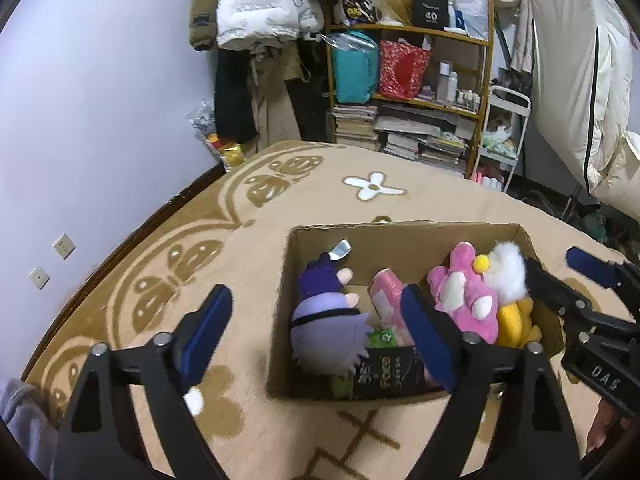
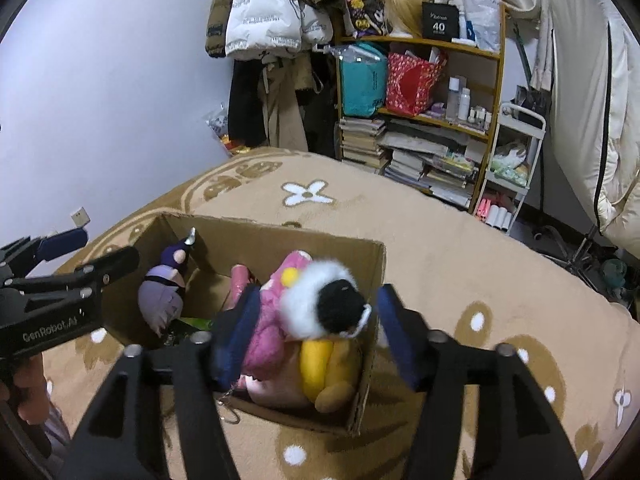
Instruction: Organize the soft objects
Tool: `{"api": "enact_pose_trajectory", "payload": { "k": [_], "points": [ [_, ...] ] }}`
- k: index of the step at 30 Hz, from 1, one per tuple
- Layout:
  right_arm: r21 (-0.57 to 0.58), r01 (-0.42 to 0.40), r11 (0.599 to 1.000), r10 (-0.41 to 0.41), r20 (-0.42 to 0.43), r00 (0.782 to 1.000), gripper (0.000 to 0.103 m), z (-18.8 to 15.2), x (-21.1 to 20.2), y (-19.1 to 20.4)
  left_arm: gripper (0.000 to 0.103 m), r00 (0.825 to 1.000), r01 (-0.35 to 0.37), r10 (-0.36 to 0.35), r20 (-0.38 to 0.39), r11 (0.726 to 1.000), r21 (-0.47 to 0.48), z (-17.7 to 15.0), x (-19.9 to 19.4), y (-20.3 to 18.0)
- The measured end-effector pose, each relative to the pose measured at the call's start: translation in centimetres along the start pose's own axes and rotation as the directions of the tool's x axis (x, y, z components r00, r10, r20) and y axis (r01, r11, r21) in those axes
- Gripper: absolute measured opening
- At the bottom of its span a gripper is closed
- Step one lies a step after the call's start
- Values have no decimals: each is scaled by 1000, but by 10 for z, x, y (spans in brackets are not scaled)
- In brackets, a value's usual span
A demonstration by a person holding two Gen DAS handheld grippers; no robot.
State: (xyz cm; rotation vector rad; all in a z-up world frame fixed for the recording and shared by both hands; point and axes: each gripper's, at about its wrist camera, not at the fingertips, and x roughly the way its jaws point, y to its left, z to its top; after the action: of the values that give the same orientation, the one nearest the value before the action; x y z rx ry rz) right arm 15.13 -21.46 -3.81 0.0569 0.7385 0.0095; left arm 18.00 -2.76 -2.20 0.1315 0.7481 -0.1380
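Observation:
An open cardboard box (image 1: pixel 404 236) (image 2: pixel 276 236) stands on the beige patterned bed cover. It holds a purple-haired doll (image 1: pixel 326 320) (image 2: pixel 162 292), a pink plush (image 1: pixel 464 292) (image 2: pixel 268 320), a white and black furry plush (image 1: pixel 506 272) (image 2: pixel 328 304) and a yellow plush (image 1: pixel 516 320) (image 2: pixel 328 368). My left gripper (image 1: pixel 320 336) is open and empty, above the box's left wall. My right gripper (image 2: pixel 316 336) (image 1: pixel 560 276) is open above the box's right end, its fingers on either side of the furry plush without pinching it.
A dark packet (image 1: pixel 388 372) and a pink pack (image 1: pixel 386 292) also lie in the box. Behind the bed stand a wooden shelf (image 1: pixel 412 80) with books and bags, hanging coats (image 1: pixel 256 40), a white cart (image 1: pixel 504 136) and a white wall with sockets (image 1: pixel 64 246).

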Motion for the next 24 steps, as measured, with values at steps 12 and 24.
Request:
{"api": "enact_pose_trajectory", "payload": {
  "k": [12, 24],
  "points": [
    [24, 26, 999, -27, 51, 998, 103, -7, -41, 5, 102, 996, -41, 44, 73, 998, -37, -12, -64, 26],
    [18, -34, 999, 31, 129, 991, 103, -22, -105, 18, 103, 985, -91, 93, 145, 996, -24, -42, -139, 46]
  ]
}}
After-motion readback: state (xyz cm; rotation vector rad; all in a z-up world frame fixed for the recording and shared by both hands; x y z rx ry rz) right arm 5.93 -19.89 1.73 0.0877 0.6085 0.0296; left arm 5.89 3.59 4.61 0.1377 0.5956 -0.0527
